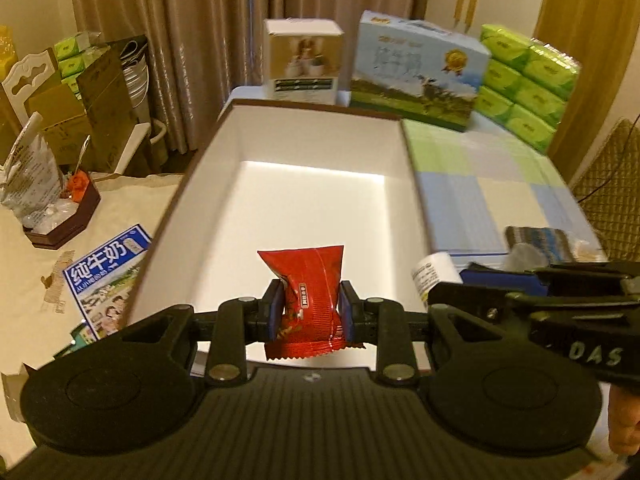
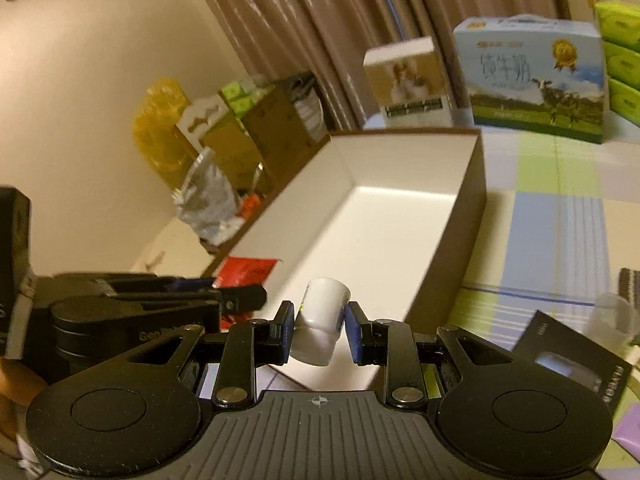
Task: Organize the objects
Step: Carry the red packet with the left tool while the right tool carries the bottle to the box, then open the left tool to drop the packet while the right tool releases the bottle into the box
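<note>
Left gripper (image 1: 311, 312) pinches red snack packet (image 1: 310, 292) between blue pads, packet upright over near end of open white-lined box (image 1: 308, 200). Right gripper (image 2: 319, 330) holds small white bottle (image 2: 320, 320), tilted, at box's near rim (image 2: 360, 376); left pad touches bottle, right pad contact unclear through blur. Box sits on checked tablecloth (image 1: 500, 184). Milk carton (image 1: 416, 76) and green tissue packs (image 1: 524, 80) stand behind box.

Each tool (image 1: 311, 314) is black plastic with blue pads (image 2: 286, 330), silver rivets and a ribbed grey base.
</note>
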The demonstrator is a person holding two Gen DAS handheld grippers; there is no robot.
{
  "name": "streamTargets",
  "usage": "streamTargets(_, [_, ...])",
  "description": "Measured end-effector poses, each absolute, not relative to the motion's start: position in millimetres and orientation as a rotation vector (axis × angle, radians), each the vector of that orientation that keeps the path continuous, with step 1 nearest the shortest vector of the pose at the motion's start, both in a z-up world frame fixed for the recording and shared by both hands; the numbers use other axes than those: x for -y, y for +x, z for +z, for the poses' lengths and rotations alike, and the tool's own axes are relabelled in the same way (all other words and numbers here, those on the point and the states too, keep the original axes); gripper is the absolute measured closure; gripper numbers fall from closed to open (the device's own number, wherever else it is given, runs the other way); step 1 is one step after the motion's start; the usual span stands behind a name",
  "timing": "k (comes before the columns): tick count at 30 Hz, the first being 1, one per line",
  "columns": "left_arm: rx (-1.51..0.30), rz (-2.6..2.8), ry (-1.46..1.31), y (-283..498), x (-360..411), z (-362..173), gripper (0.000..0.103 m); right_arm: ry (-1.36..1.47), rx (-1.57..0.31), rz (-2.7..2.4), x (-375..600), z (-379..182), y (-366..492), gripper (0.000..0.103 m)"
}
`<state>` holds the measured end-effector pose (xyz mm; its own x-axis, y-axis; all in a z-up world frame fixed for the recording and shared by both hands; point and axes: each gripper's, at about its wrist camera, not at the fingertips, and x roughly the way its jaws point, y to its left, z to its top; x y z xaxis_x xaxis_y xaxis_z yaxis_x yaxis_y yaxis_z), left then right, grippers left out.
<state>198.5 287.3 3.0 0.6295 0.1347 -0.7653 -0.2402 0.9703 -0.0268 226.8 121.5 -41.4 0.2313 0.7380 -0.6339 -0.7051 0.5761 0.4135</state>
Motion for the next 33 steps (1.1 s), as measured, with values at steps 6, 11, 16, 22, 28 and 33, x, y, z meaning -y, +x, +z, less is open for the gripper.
streamTargets(6, [-0.922,0.194,-0.114,212,-317,-18,0.079,-0.038,-0.932,0.947,-154,-63,226,0.078])
streamTargets(11, [-0.987,0.170,-0.107,224,-332,-38,0.078,-0.115,-0.945,0.924,-171,-78,228,0.078])
streamTargets(16, [-1.040,0.150,-0.096,232,-338,-54,0.078,-0.177,-0.964,0.908,-185,-91,231,0.078])
streamTargets(22, [-1.076,0.134,-0.089,238,-345,-67,0.078,-0.217,-0.977,0.889,-192,-100,235,0.078])
streamTargets(28, [-1.088,0.122,-0.077,242,-345,-71,0.078,-0.229,-0.976,0.869,-196,-102,238,0.078])
streamTargets(33, [-1.077,0.119,-0.070,242,-345,-67,0.066,-0.210,-0.965,0.886,-194,-99,239,0.060])
